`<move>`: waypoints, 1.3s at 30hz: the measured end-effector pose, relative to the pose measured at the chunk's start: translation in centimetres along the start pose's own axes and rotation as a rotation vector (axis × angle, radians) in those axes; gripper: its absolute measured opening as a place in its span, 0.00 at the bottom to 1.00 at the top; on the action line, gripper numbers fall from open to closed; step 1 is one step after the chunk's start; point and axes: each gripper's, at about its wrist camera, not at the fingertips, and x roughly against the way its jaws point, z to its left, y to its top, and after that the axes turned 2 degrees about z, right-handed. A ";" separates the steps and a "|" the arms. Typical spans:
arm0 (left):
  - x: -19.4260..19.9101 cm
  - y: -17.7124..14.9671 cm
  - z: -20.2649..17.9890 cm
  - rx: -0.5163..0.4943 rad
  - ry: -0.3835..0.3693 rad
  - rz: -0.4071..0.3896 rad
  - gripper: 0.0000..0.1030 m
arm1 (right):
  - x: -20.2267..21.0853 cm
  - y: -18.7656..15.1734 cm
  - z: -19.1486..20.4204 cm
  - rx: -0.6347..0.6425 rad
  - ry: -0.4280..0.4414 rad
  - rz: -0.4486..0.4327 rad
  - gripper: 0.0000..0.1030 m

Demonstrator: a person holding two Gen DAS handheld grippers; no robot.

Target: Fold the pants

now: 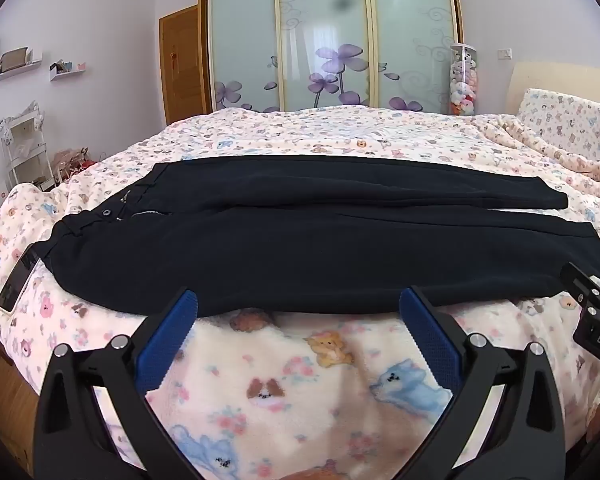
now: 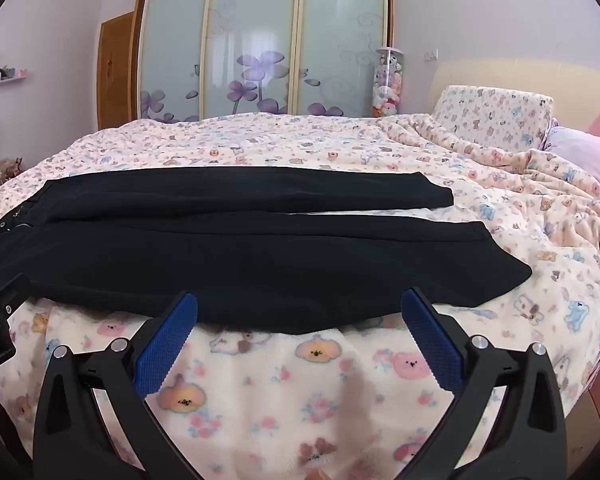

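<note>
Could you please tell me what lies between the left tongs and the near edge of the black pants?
Only a bare strip of the bear-print blanket separates the open left tongs from the pants, seen in the left wrist view.

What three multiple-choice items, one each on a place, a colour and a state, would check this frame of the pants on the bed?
1. Where does the phone lie?
A. On the bed just past the waistband end of the pants
B. On top of the pant legs
C. On the pillow

2. What colour are the gripper pads?
A. Red
B. Blue
C. Green

3. In what state are the pants?
A. Rolled into a bundle
B. Folded in half at the knees
C. Laid out flat, both legs side by side

Key: 1 A, the phone rests on the blanket by the waistband at the left edge of the left wrist view. 2 B, the ribbed pads on both the left gripper and right gripper are blue. 3 C, the two legs run full length with a narrow gap between them.
</note>
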 end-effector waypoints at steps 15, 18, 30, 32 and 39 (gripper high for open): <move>0.0 0.0 0.0 -0.001 0.000 -0.001 0.98 | -0.2 -0.1 -0.1 -0.001 0.001 0.005 0.99; 0.0 0.0 0.0 -0.001 -0.001 -0.001 0.98 | -0.2 -0.1 -0.2 -0.001 0.001 0.006 0.99; 0.0 0.0 0.0 -0.001 0.000 0.001 0.98 | -0.3 0.0 -0.2 0.000 0.001 0.007 0.99; 0.0 0.0 0.0 -0.001 0.000 0.001 0.98 | -0.2 0.0 -0.2 -0.001 0.002 0.007 0.99; 0.0 0.0 0.0 -0.001 0.000 0.002 0.98 | -0.2 0.0 -0.2 0.000 0.001 0.007 0.99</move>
